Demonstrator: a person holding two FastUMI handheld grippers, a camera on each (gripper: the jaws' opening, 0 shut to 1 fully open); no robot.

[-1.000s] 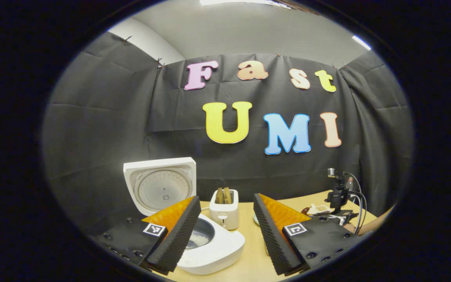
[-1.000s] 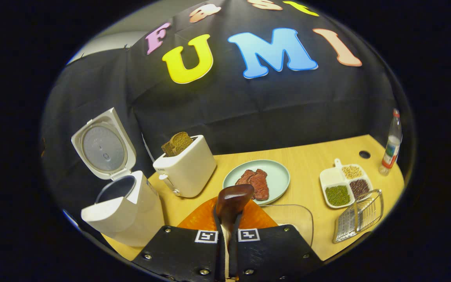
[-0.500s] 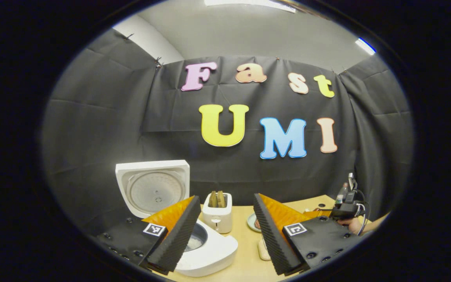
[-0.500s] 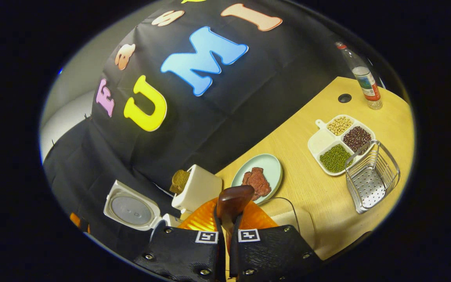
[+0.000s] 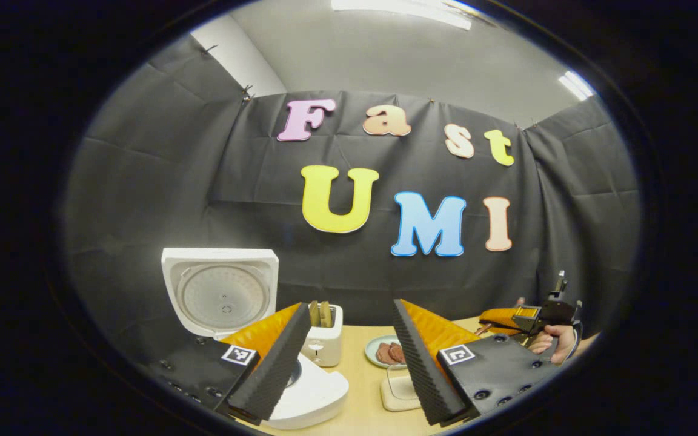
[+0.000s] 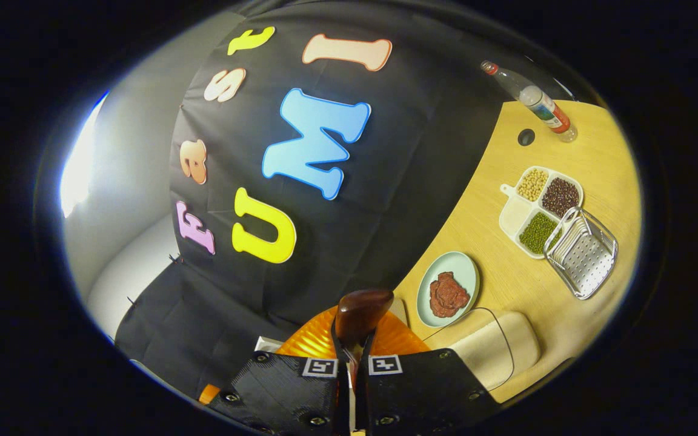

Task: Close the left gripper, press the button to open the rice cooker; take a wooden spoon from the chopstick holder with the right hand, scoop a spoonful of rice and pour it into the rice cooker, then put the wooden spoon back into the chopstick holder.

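The white rice cooker (image 5: pixel 311 395) stands open at the lower left of the left gripper view, its lid (image 5: pixel 222 295) upright. My left gripper (image 5: pixel 350 315) is open above the table, with nothing between its fingers. My right gripper (image 6: pixel 354 358) is shut on the wooden spoon (image 6: pixel 361 310), whose dark bowl sticks out past the fingertips. That gripper is rolled far over, so the table stands on edge in its view. The metal wire chopstick holder (image 6: pixel 585 254) sits on the table beyond it. A clear dish of rice (image 6: pixel 494 346) lies just right of the spoon. The right gripper (image 5: pixel 531 316) also appears far off, with a hand (image 5: pixel 546 345) holding it.
A white toaster (image 5: pixel 323 332) with bread stands beside the cooker. A pale green plate (image 6: pixel 465 271) carries meat. A divided white dish (image 6: pixel 540 203) of beans lies next to the chopstick holder, and a bottle (image 6: pixel 534 100) stands by the table's far corner.
The right gripper has rolled further with the spoon in it; the cooker and toaster have slid out of its view. The left gripper has tilted upward, staying open.
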